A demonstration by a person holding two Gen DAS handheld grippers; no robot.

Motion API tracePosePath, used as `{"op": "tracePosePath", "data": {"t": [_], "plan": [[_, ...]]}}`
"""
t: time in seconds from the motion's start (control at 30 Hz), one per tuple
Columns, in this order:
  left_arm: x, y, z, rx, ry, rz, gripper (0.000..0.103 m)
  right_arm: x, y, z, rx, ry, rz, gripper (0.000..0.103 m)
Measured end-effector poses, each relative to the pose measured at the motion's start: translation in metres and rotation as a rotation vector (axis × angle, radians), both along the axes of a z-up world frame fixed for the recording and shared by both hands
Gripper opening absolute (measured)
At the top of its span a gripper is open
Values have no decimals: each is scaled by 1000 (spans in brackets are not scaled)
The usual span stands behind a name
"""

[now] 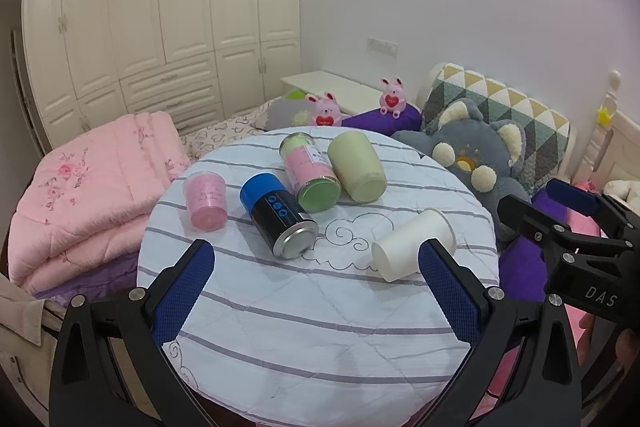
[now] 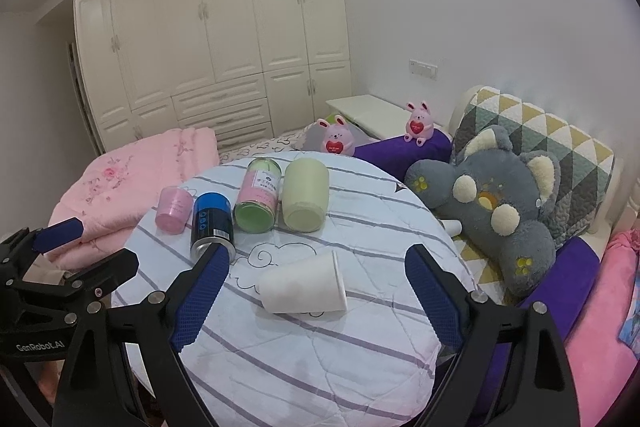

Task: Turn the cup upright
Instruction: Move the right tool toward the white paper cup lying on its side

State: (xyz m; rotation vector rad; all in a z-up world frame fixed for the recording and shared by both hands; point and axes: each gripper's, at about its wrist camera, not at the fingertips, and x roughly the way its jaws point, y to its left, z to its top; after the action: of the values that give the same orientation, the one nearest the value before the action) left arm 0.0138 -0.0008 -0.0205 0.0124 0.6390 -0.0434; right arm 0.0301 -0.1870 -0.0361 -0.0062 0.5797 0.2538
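A white paper cup (image 1: 412, 245) lies on its side on the round striped table (image 1: 304, 339); in the right wrist view the cup (image 2: 302, 289) lies between my right fingers' line, mouth to the right. My left gripper (image 1: 316, 267) is open and empty, just short of the cup, its right finger (image 1: 448, 291) overlapping the cup's edge. My right gripper (image 2: 318, 271) is open and empty, above and short of the cup. The right gripper also shows at the right of the left wrist view (image 1: 560, 215).
Further back on the table (image 2: 312, 359) lie a pink cup (image 2: 173, 210), a blue and black can (image 2: 211, 225), a pink-green jar (image 2: 258, 195) and a pale green cup (image 2: 305, 195). A grey plush toy (image 2: 500, 207), pink quilt (image 1: 88, 187) and purple pillows surround the table.
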Motion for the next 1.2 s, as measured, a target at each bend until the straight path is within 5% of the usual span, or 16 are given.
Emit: {"op": "tracePosePath", "data": {"t": [1.2], "plan": [[23,8,-7,-52,59,-28,103,19,-1,-17,-1,73,0,91]]}}
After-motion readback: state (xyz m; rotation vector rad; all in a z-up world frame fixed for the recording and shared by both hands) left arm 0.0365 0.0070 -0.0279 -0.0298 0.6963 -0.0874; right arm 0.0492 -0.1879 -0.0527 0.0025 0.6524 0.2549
